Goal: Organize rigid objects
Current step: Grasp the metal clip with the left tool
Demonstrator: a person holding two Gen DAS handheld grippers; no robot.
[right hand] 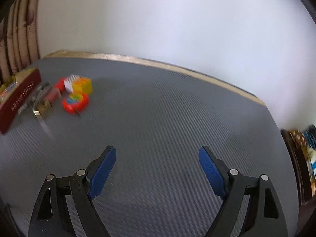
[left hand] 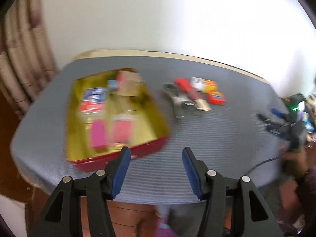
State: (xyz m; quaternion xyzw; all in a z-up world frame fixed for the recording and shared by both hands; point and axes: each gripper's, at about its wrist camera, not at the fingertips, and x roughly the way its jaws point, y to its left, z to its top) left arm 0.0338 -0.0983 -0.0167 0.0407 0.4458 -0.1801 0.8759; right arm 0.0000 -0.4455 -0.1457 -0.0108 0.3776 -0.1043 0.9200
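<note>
A red tin with a gold inside (left hand: 158, 118) sits on the grey mat at the left and holds pink blocks (left hand: 97, 136) and small boxes. Its red side shows in the right wrist view (right hand: 19, 96). To its right lies a loose pile: a metal tool (left hand: 175, 96), a red-handled item (left hand: 185, 86), a yellow box (left hand: 211, 85) and a round red toy (left hand: 216, 97), also in the right wrist view (right hand: 76, 100). My left gripper (left hand: 156, 154) is open and empty just in front of the tin. My right gripper (right hand: 157, 152) is open and empty over bare mat, right of the pile.
The grey ribbed mat (right hand: 177, 118) covers a table against a white wall. Curtains (left hand: 21, 59) hang at the left. The other gripper and hand (left hand: 286, 126) show at the right edge of the left wrist view. Cluttered shelves (right hand: 306, 152) stand at the far right.
</note>
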